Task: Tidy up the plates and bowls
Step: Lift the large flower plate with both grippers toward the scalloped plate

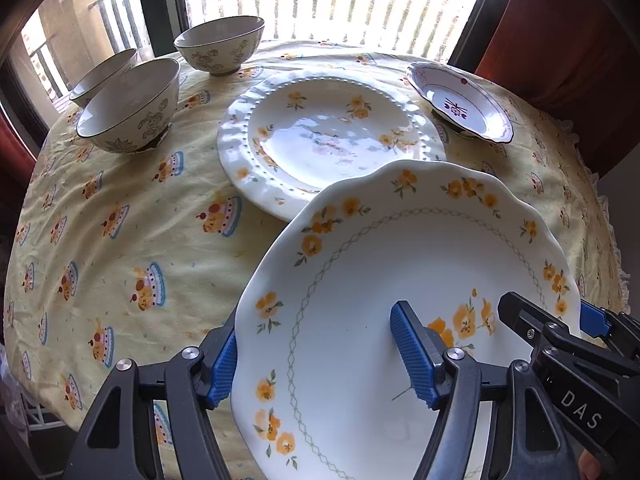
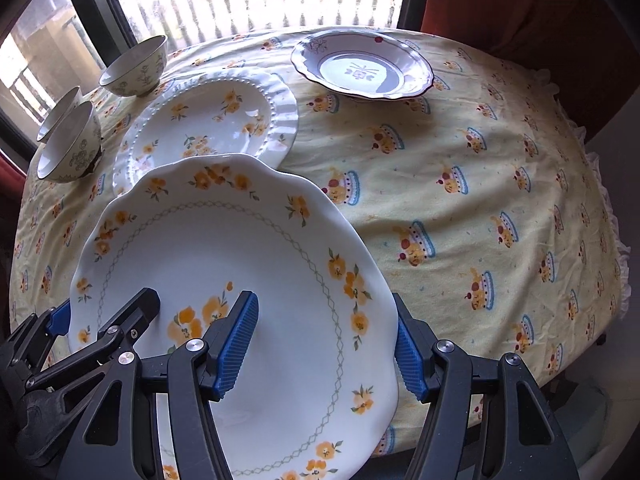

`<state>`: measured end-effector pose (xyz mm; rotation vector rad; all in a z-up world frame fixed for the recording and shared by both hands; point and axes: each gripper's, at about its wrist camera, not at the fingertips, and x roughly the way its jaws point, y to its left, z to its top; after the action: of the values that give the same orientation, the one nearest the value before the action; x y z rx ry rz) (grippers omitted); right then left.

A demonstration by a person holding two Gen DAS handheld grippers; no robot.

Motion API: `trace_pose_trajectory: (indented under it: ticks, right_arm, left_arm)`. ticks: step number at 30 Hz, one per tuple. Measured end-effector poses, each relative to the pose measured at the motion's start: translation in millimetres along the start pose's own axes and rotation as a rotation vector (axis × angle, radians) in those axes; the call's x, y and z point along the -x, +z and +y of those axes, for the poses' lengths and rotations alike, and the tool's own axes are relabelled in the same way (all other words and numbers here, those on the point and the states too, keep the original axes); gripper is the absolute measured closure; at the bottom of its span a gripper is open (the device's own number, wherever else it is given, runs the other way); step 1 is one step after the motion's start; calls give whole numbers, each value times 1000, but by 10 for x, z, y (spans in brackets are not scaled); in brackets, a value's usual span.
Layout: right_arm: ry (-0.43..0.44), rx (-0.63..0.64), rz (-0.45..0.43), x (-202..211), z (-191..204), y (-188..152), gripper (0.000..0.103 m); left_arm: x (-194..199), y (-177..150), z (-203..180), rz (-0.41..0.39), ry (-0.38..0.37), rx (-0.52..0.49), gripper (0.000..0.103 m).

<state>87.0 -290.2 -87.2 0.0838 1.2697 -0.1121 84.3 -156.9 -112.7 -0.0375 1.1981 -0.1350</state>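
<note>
A white scalloped plate with orange flowers (image 1: 360,280) (image 2: 224,248) hangs tilted above the table, held by both grippers. My left gripper (image 1: 318,360) (image 2: 98,314) is shut on its left rim, one blue pad on the plate's face and one outside the rim. At the opposite rim my right gripper (image 2: 323,352) (image 1: 556,316) is shut the same way. Just beyond lies a white beaded plate with orange flowers (image 1: 320,136) (image 2: 208,120), its near edge hidden by the held plate. A small purple-rimmed dish (image 1: 460,104) (image 2: 360,68) sits further back on the right.
Three patterned bowls stand at the far left: one (image 1: 220,44) (image 2: 136,66) by the window, two (image 1: 128,108) (image 2: 70,144) close together. The round table wears a yellow printed cloth (image 1: 120,240) (image 2: 480,200). A red chair back (image 1: 560,40) stands behind the table's far right edge.
</note>
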Motion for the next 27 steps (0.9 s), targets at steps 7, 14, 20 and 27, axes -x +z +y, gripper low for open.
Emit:
trace_pose_trajectory:
  ticks: [7,14,20,27]
  right_arm:
    - [-12,-54,16,-103,-482,-15,36]
    - [-34,-116,56,-284,-866,-47,36]
    - [-62,-121,81,-435,-1017,-7,37]
    - [-52,-112,103,-569,-1063,74,37]
  left_arm:
    - [-172,29,-430,33,-21,-46,33]
    - [-405,23,-738,90,-52,-65,33]
    - [-518,51,-871,100,-40,-67,33]
    - [-584,104,-924,103,-1,-62,33]
